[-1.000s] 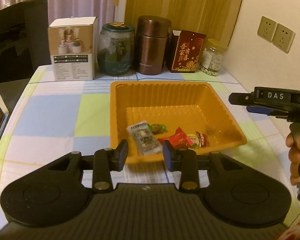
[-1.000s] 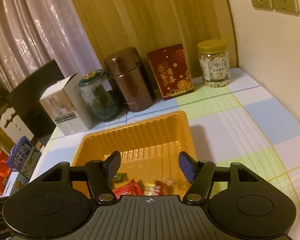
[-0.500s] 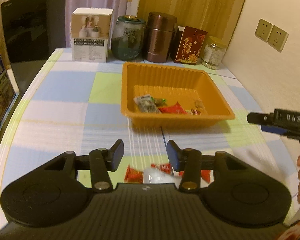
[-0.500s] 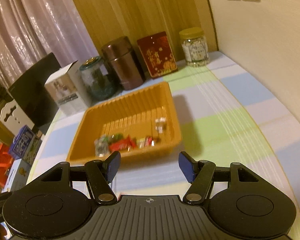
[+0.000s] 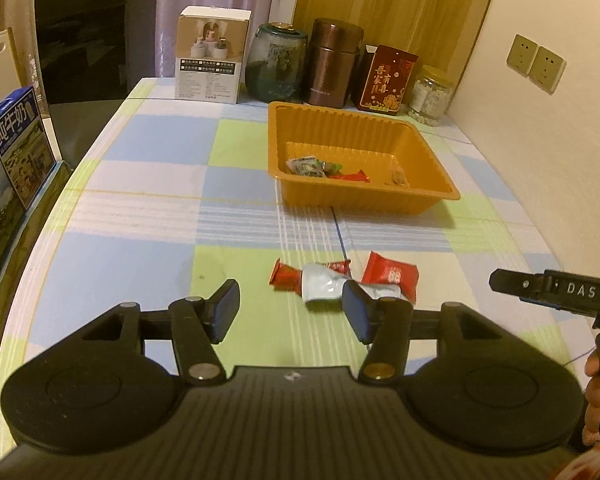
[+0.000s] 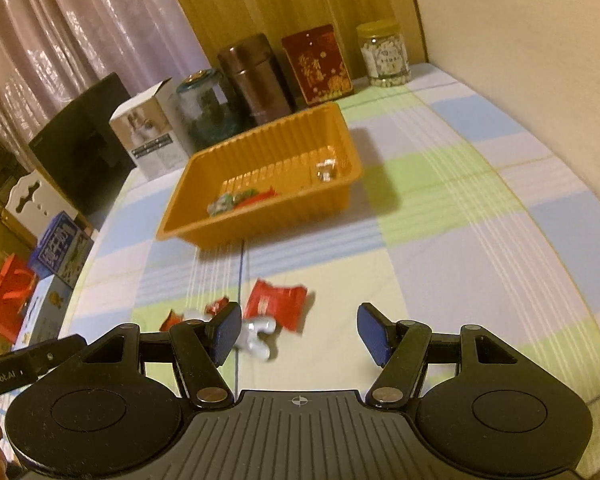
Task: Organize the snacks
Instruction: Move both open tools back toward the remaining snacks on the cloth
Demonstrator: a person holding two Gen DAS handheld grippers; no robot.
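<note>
An orange tray (image 5: 428, 196) (image 6: 268, 220) sits toward the back of the table with a few wrapped snacks inside (image 5: 316, 169) (image 6: 236, 200). On the cloth nearer me lie a red packet (image 5: 388, 274) (image 6: 276, 300), a silver-white packet (image 5: 324, 286) (image 6: 256, 332) and small red candies (image 5: 284, 276) (image 6: 216, 306). My left gripper (image 5: 290, 310) is open and empty, just short of the loose snacks. My right gripper (image 6: 298, 332) is open and empty, just right of the silver packet.
Along the back stand a white box (image 5: 212, 60), a glass jar (image 5: 278, 64), a brown canister (image 5: 332, 64), a red box (image 5: 388, 80) and a nut jar (image 5: 430, 96). The wall is on the right. Milk cartons (image 5: 16, 140) and a black chair are at the left.
Both grippers have pulled back from the tray toward the table's near side. The loose snacks have come into view just ahead of the fingers. The left gripper has opened wider.
</note>
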